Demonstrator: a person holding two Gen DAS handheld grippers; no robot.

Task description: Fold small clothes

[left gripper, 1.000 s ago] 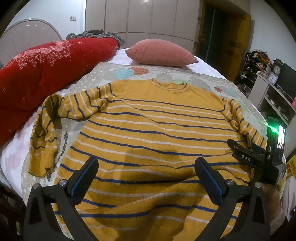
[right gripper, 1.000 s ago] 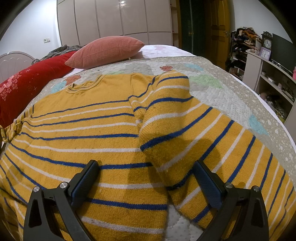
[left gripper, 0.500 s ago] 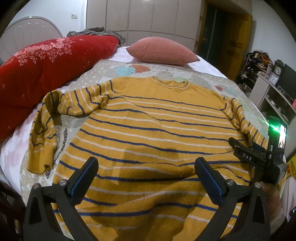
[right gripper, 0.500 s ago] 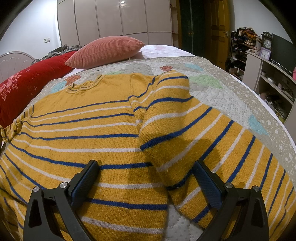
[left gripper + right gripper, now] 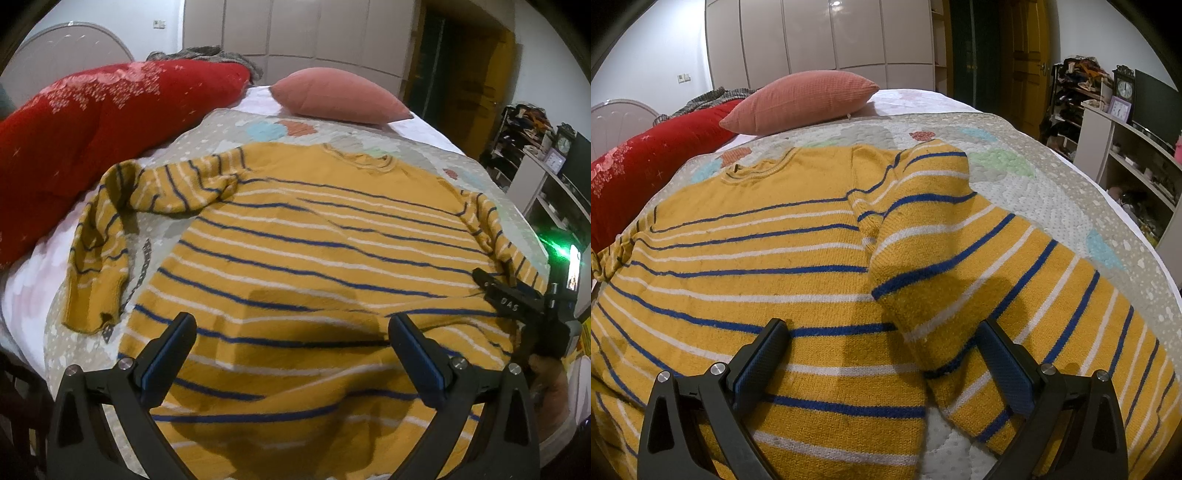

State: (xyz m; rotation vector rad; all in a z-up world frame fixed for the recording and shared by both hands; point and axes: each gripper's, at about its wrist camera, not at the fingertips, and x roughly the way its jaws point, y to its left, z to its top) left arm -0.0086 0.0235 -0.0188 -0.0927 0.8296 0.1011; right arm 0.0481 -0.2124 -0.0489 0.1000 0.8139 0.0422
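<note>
Lying flat across the quilt [image 5: 192,147], the striped sweater [image 5: 314,236] fills the frame's centre with both sleeves unfolded, so judge your folding barely begun. Your left gripper [image 5: 291,332] hovers over the hem with jaws spread wide, empty; your right gripper [image 5: 882,343], at lower centre, gapes over the near sleeve [image 5: 960,258], gripping nothing.

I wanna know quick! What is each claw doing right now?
Left claw: open, holding nothing, above the yellow knitted sweater with blue and white stripes.
Right claw: open, holding nothing, above its sleeve.
</note>
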